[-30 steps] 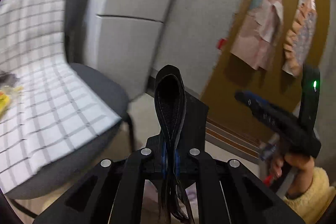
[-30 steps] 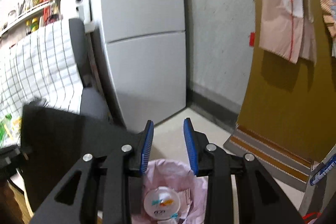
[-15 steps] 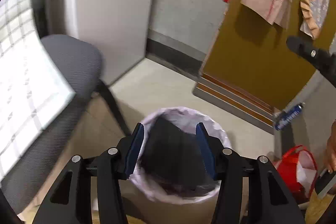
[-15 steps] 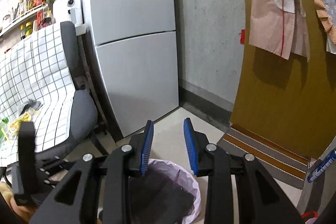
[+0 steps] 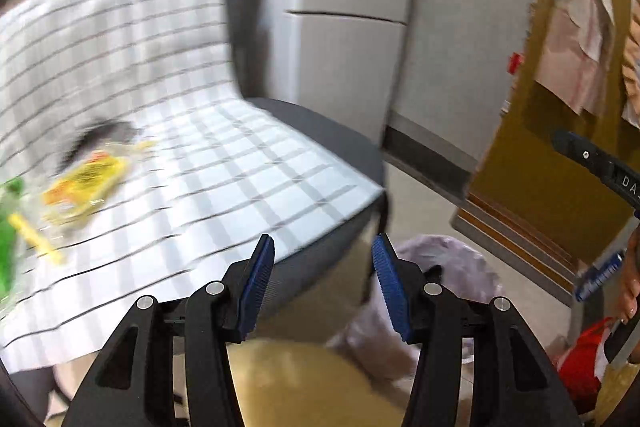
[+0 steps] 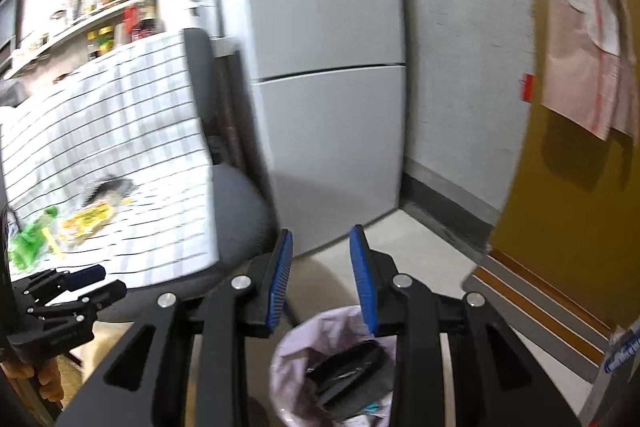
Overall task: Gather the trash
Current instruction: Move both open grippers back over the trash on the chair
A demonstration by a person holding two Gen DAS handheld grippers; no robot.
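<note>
Bright indoor light, motion-blurred fisheye edges

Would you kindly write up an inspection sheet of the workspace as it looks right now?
Surface: checked cloth draped over a grey chair.
Job's things: pink-lined bin on the floor holds black trash; yellow wrapper and green wrapper lie on the cloth.
Clutter: red bag at the floor's edge.
Grippers: left tool open, empty; right tool open, empty, above the bin.
Cables: nothing seen.
Surroundings: grey fridge, brown door, cluttered shelf.
</note>
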